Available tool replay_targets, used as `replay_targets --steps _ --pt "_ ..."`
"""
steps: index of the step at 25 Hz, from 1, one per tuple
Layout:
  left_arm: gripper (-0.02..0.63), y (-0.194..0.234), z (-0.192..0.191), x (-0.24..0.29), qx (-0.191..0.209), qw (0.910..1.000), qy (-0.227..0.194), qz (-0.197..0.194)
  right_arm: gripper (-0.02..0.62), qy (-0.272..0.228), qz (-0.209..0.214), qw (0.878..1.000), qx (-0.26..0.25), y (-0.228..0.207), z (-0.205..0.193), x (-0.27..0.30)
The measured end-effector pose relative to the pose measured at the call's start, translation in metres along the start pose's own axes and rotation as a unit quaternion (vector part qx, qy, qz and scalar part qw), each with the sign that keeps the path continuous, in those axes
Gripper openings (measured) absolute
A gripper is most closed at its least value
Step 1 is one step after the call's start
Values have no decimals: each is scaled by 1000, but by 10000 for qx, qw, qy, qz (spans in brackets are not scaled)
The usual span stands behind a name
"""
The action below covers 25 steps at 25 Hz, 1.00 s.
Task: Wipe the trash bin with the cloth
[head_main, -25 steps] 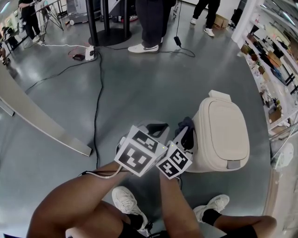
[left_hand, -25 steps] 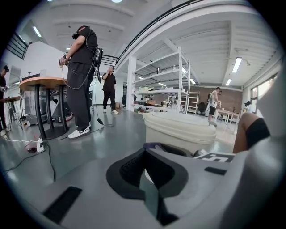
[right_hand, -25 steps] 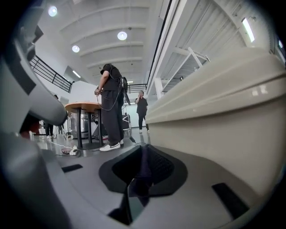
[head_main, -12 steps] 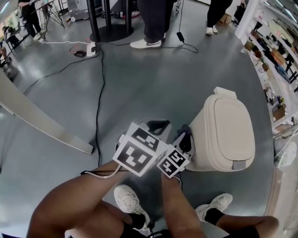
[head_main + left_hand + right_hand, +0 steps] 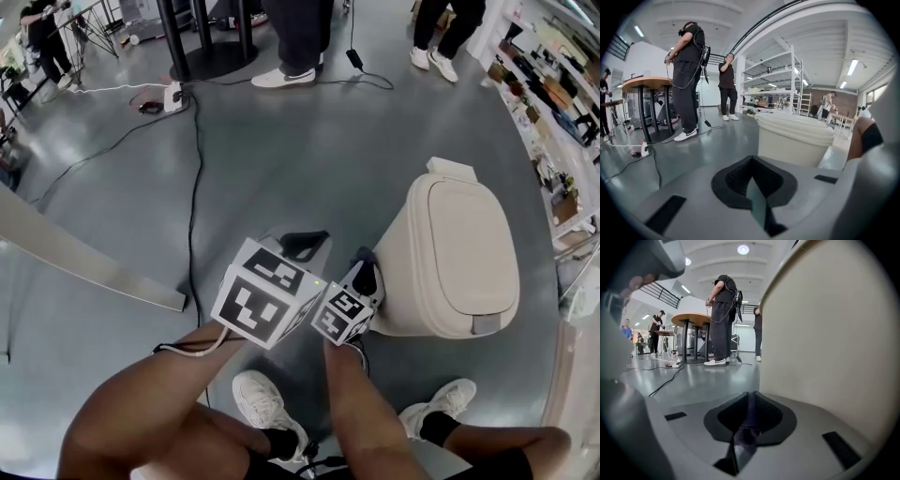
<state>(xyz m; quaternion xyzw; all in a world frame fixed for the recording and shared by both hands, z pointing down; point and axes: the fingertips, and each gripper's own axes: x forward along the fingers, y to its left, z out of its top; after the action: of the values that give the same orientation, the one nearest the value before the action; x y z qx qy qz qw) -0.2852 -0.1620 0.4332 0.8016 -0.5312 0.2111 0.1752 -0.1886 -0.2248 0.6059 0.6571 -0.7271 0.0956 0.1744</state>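
Observation:
The cream trash bin (image 5: 461, 253) stands on the grey floor with its lid down, right of both grippers. My right gripper (image 5: 366, 275) is against the bin's left side wall, shut on a dark cloth (image 5: 361, 256). In the right gripper view the cloth (image 5: 746, 425) is pinched between the shut jaws of the right gripper (image 5: 750, 399), and the bin wall (image 5: 829, 343) fills the right half. My left gripper (image 5: 305, 246) hovers just left of it, shut and holding nothing. In the left gripper view the left gripper (image 5: 751, 161) points past the bin (image 5: 794, 138).
A black cable (image 5: 194, 178) runs across the floor to a power strip (image 5: 172, 97). People (image 5: 292, 37) stand by a black table pedestal (image 5: 202, 52) at the back. Shelving (image 5: 553, 103) lines the right. A pale curved ledge (image 5: 80, 262) lies at left. My shoes (image 5: 264, 405) are below.
The view has shifted a little. My right gripper with the cloth has slid slightly nearer to me along the bin's left side; the left gripper stays beside it.

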Motion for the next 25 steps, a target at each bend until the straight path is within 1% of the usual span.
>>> replay_targets --steps 3,7,8,11,15,19,22,25 --pt "-3 6 -4 3 18 9999 108 88 51 185 -2 9998 -41 1 -15 5" --pt "-3 -1 -9 7 309 9993 195 9 51 277 44 9993 -253 3 -28 9" --pt "-3 -3 -12 9 326 9992 244 -26 52 289 56 9991 -296 4 -30 10" --pt "-3 -4 -17 11 201 9991 365 -74 52 365 90 9988 -318 3 -38 10" --pt "-3 -3 -16 13 96 9992 395 -35 51 378 178 9985 -349 5 -42 9" --pt "-3 -11 2 13 107 9996 238 -73 52 95 412 9974 -580 12 -26 -5" --pt "-3 -20 20 8 143 9998 20 -118 52 -170 666 9953 -687 16 -9 -25" --pt "-3 -24 30 0 151 9998 -103 -56 52 -483 942 9916 -743 16 13 -51"
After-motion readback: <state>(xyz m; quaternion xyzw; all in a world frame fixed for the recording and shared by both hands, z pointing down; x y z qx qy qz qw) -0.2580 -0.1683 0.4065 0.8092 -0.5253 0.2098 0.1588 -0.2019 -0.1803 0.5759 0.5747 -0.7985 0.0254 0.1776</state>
